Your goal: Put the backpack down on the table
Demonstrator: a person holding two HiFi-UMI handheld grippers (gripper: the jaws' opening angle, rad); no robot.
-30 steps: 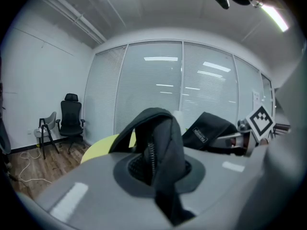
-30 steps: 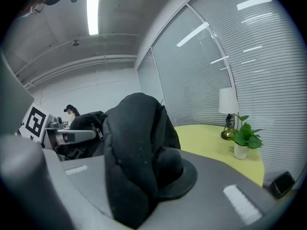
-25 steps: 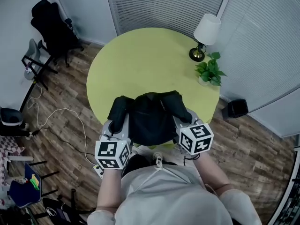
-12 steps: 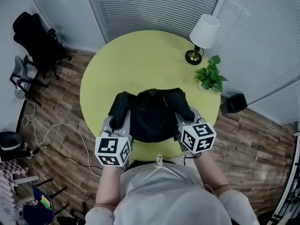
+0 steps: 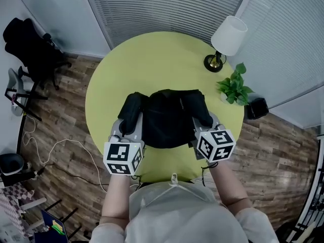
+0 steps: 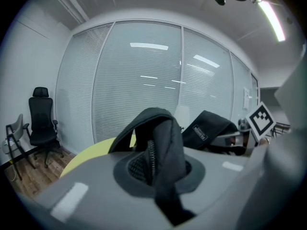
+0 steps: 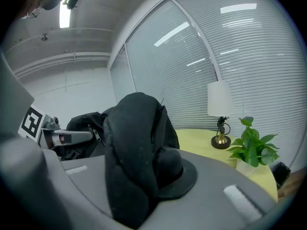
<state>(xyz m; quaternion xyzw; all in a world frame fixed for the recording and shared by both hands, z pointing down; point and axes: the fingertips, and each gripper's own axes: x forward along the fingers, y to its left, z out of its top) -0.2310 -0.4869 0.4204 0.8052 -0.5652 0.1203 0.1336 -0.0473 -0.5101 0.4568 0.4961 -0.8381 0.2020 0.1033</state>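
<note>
A black backpack (image 5: 169, 116) hangs between my two grippers over the near half of the round yellow-green table (image 5: 152, 59). My left gripper (image 5: 130, 124) is shut on the backpack's left side, a padded strap (image 6: 158, 147) pinched in its jaws. My right gripper (image 5: 201, 121) is shut on the right side, with bunched black fabric (image 7: 136, 152) between its jaws. From the head view I cannot tell whether the backpack's underside touches the tabletop.
A lamp with a white shade (image 5: 228, 39) and a small potted plant (image 5: 234, 89) stand at the table's far right edge. A black office chair (image 5: 30, 42) is on the wooden floor to the left. Glass walls with blinds run behind the table.
Both grippers have carried the backpack forward from the table's near edge to over the tabletop. Their hold on it is unchanged.
</note>
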